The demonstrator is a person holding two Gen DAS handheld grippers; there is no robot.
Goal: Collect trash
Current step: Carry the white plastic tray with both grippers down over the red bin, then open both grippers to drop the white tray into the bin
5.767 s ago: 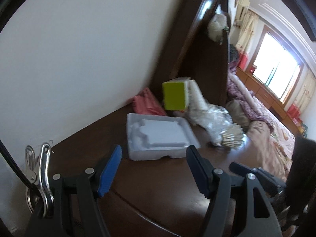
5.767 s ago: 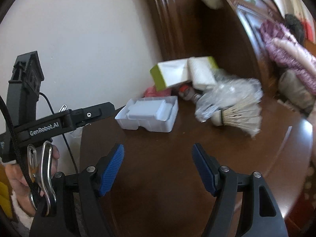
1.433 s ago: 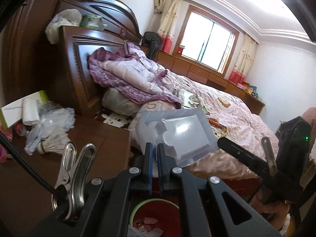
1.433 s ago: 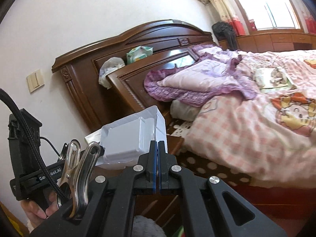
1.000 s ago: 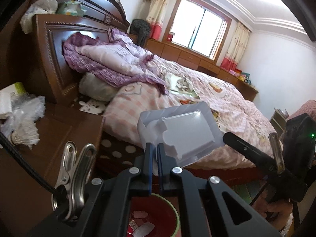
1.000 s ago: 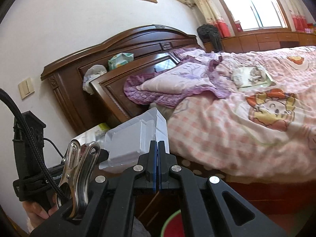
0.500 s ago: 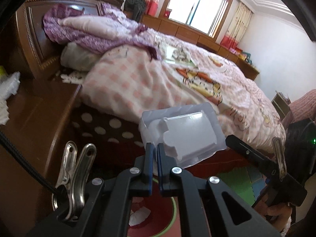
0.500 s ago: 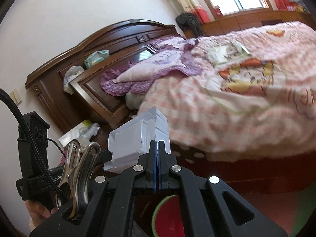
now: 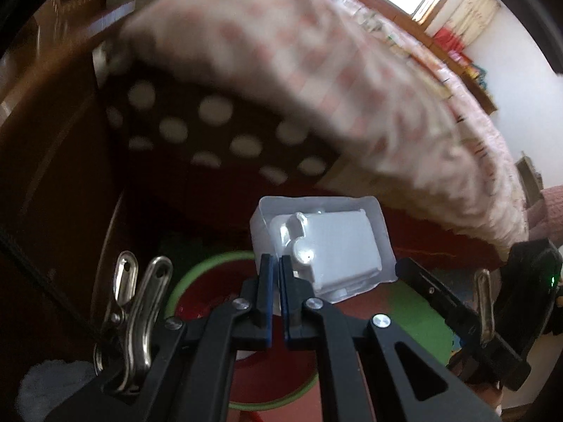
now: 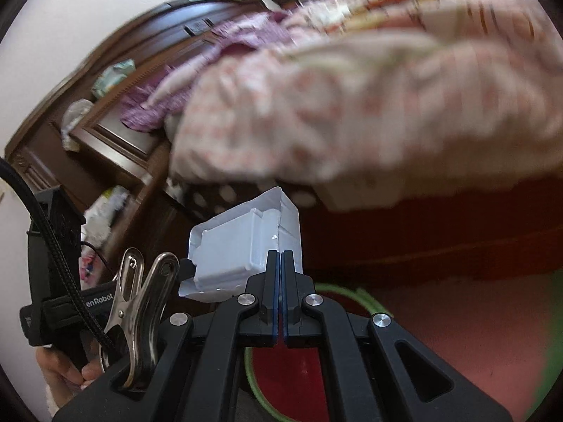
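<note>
A white moulded plastic tray (image 9: 327, 242) hangs in the air between both grippers. My left gripper (image 9: 276, 263) is shut on its near rim. My right gripper (image 10: 279, 256) is shut on the opposite rim of the same white plastic tray (image 10: 242, 242). Below the tray stands a round red bin with a green rim (image 9: 211, 263), its mouth partly hidden by the fingers. In the right wrist view the bin (image 10: 345, 293) shows just under and past the fingertips. The right gripper body (image 9: 468, 316) appears at the lower right of the left wrist view.
A bed with a pink checked quilt (image 9: 316, 81) overhangs close above the bin. A dark wooden nightstand (image 9: 52, 161) stands at the left, with loose wrappers (image 10: 102, 211) on top. The floor is red with a green mat (image 9: 422, 327). A hand (image 10: 67, 376) holds the left gripper.
Both grippers have come down with the tray held between them. The bed has risen in view, and the red bin has drawn closer beneath the tray.
</note>
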